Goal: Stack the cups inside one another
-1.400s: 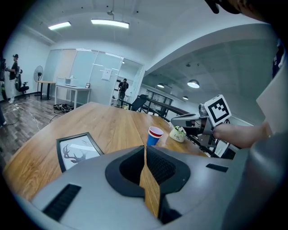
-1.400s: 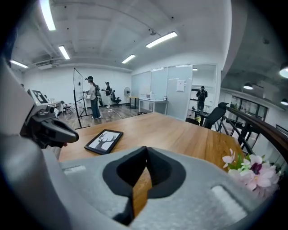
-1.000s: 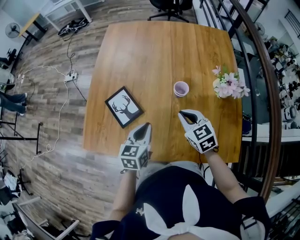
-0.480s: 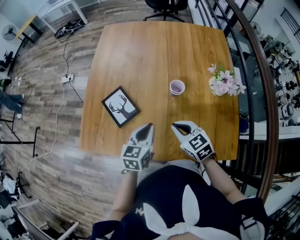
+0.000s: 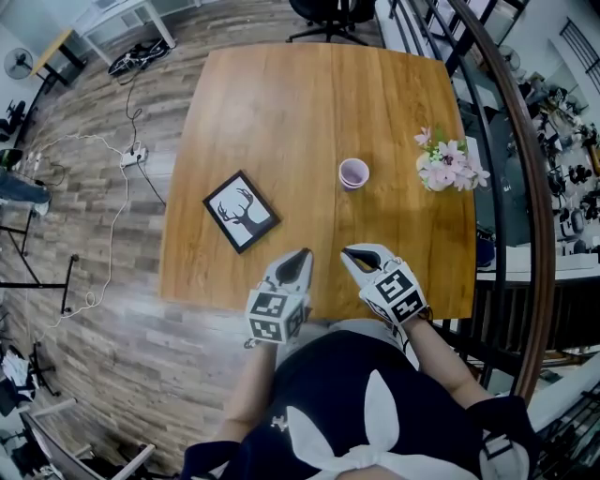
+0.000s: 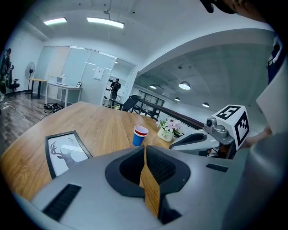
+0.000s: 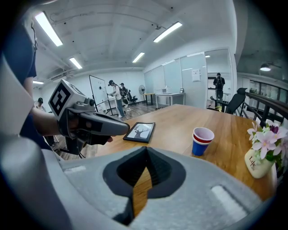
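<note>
Left hand-held gripper (image 5: 298,255) and right hand-held gripper (image 5: 348,254), jaws together, empty, apart from the stacked cups (image 5: 353,173).

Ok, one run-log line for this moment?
cups: nested, upright | left gripper: shut, empty | right gripper: shut, empty | both apart from cups

This looks like an open-plan office or lab. Strip lights (image 6: 105,21) run along a white ceiling, and glass partitions (image 6: 76,74) close off rooms at the far end. An office chair (image 5: 328,14) stands at the top edge of the head view, beyond the wooden bench (image 5: 281,122). At upper left are a white desk (image 5: 122,19) and a fan (image 5: 17,64), with cables (image 5: 131,155) trailing over the plank floor (image 5: 84,234). A curved railing (image 5: 525,187) runs down the right side. People (image 7: 218,85) stand about in the background.
</note>
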The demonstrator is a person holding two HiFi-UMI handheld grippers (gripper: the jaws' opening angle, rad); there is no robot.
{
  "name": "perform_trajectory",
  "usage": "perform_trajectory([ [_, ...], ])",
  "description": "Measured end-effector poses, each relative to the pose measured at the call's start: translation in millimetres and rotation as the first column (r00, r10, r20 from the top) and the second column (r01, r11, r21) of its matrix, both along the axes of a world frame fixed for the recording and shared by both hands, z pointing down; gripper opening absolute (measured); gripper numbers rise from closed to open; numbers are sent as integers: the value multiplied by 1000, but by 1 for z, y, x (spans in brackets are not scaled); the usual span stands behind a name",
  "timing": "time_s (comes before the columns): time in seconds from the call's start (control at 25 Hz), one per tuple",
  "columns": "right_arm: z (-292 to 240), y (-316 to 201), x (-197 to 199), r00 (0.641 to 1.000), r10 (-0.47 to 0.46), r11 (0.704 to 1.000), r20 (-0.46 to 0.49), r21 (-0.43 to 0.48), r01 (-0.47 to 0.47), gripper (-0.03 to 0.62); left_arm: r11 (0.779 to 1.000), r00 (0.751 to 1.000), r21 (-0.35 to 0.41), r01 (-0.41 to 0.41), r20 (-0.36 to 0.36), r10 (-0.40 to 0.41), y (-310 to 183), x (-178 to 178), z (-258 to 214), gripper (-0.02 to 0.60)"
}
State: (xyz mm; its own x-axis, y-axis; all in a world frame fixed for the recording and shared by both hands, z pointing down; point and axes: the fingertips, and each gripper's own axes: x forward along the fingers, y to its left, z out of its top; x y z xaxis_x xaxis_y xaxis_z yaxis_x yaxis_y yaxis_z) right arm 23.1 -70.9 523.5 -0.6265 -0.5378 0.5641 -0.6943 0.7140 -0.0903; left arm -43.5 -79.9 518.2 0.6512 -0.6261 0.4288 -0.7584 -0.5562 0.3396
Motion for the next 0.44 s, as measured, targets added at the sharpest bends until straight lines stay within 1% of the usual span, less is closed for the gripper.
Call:
perform_trajectory([
  [0.2,-1,0,-1,1000,0,1000,-8,0,0,-3,1000,1000,8,25,-7,-25,-3,-2,-8,29],
  [0.44,-5,-1,-2,1000,8,1000,-7,11,-8,-3,1000,1000,11,14,-9,-14,-1,-1,-7,29],
])
